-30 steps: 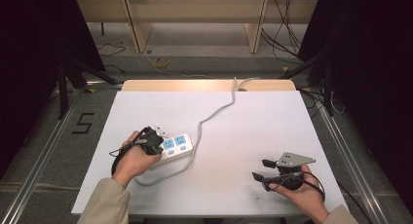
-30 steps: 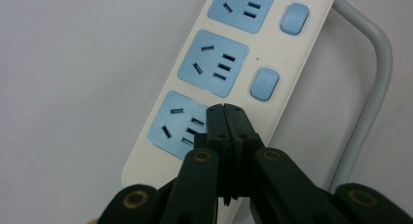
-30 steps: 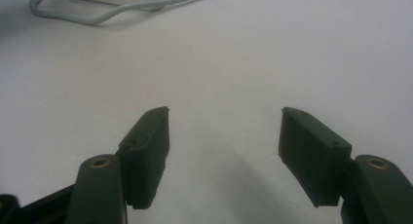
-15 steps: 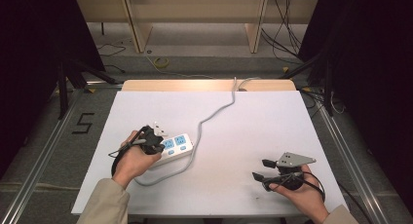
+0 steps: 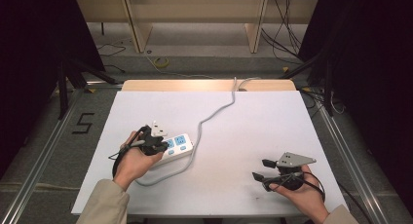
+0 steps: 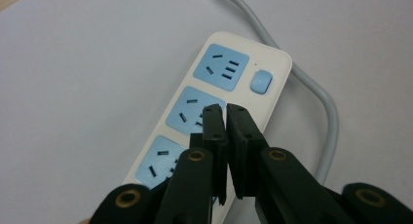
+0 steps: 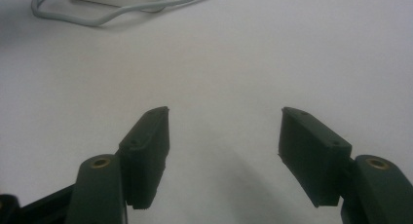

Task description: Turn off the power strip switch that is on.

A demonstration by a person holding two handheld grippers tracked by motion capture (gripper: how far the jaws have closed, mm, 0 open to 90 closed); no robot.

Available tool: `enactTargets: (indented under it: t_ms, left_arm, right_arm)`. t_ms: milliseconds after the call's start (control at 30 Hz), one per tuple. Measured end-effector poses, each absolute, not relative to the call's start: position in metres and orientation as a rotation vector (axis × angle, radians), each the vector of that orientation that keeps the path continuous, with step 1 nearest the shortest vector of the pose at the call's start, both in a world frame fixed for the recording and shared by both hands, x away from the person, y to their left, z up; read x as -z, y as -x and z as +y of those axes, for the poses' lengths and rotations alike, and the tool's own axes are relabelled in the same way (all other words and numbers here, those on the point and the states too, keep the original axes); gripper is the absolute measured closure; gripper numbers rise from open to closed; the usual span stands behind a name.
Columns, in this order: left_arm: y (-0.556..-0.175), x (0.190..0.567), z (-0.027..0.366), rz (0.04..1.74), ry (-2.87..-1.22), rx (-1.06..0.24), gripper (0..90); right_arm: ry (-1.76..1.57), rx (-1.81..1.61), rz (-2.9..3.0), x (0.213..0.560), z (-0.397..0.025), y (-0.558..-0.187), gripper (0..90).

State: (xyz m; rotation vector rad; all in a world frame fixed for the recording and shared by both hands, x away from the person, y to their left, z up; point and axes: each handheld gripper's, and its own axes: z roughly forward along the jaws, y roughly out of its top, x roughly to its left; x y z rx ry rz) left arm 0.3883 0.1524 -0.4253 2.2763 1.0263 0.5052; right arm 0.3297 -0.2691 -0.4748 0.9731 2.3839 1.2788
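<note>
the power strip (image 6: pixel 214 112) lies flat on the white counter (image 5: pixel 253 131) near its left front part, a light, stiff plastic body with smooth, likely slippery faces and a springy grey cord (image 5: pixel 214 114), so i judge its long side edges the best place to take hold. the left gripper (image 6: pixel 225 112) hovers right above the middle socket, jaws nearly pinched together with nothing between them. the right gripper (image 7: pixel 224 131) rests well apart over bare counter, jaws spread wide and empty.
</note>
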Motion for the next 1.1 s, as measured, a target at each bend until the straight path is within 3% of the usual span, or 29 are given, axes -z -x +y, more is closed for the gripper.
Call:
enactTargets:
  t_ms: [467,1100]
  left_arm:
    - [-0.382,0.425,0.148,0.988,-2.165,-0.451,78.4]
    - [-0.370,0.433,0.146,0.921,-2.098,-0.436,50.8]
  right_arm:
    - [-0.964,-1.280,2.385,0.475,-0.269,-0.330,36.6]
    - [-0.958,-1.295,2.387,0.474,-0.269,-0.329,36.3]
